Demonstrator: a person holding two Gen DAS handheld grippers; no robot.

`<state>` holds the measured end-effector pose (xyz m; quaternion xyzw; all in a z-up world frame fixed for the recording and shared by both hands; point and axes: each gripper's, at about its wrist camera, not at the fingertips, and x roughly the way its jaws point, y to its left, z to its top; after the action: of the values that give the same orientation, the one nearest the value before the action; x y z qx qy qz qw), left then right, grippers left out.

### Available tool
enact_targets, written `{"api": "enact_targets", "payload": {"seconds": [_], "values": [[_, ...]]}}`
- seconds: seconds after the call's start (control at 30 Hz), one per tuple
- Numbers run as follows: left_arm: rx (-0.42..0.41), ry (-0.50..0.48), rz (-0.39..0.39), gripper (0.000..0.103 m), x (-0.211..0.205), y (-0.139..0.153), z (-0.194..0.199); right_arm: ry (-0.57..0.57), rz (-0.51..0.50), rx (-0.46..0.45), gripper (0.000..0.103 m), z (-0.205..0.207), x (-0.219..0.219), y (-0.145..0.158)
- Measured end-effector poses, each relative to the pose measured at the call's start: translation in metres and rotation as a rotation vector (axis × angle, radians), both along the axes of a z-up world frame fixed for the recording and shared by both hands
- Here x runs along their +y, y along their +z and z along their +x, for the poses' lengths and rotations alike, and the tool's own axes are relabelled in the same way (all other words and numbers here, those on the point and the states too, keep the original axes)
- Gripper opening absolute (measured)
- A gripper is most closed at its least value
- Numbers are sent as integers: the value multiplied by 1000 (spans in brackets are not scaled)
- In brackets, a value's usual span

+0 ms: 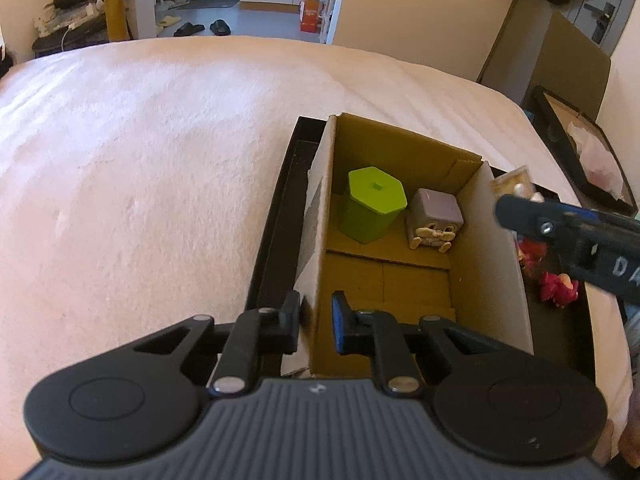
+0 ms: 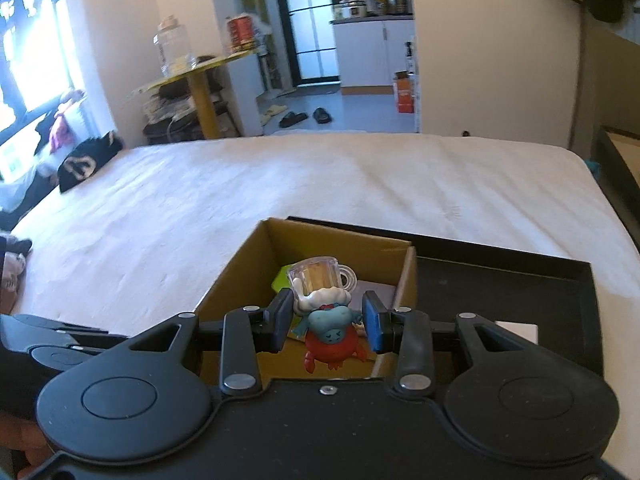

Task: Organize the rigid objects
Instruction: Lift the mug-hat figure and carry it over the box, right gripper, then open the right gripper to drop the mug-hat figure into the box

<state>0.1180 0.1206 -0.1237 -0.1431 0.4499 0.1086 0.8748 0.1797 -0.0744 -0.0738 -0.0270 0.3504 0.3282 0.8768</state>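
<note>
The left gripper (image 1: 316, 320) had its jaws nearly closed on the near wall of the cardboard box (image 1: 320, 216). The right gripper (image 2: 329, 322) clamped a toy figure (image 2: 330, 326) between its jaws, above the box.

A glass jar (image 2: 173, 50) stands on a yellow side table (image 2: 202, 92); black slippers (image 2: 306, 117) lie on the floor.
</note>
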Motion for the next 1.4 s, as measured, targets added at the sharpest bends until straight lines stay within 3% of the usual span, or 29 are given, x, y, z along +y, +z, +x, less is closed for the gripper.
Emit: {"api": "enact_targets", "payload": {"seconds": [0.23, 0.63, 0.7, 0.77, 1.07, 1.4], "values": [[-10, 8, -32, 14, 5, -1, -1, 120, -72, 10, 37, 0, 33, -6], [-23, 19, -77, 14, 14, -5, -3, 244, -103, 45, 37, 9, 62, -8], [-24, 17, -80, 14, 15, -5, -3, 268, -105, 58, 42, 9, 66, -9], [-23, 17, -82, 14, 15, -6, -3, 266, -108, 70, 50, 9, 64, -10], [-19, 14, -64, 14, 12, -5, -4, 240, -144, 53, 50, 2, 33, 0], [-14, 10, -25, 14, 7, -2, -4, 96, -145, 64, 53, 7, -19, 1]]}}
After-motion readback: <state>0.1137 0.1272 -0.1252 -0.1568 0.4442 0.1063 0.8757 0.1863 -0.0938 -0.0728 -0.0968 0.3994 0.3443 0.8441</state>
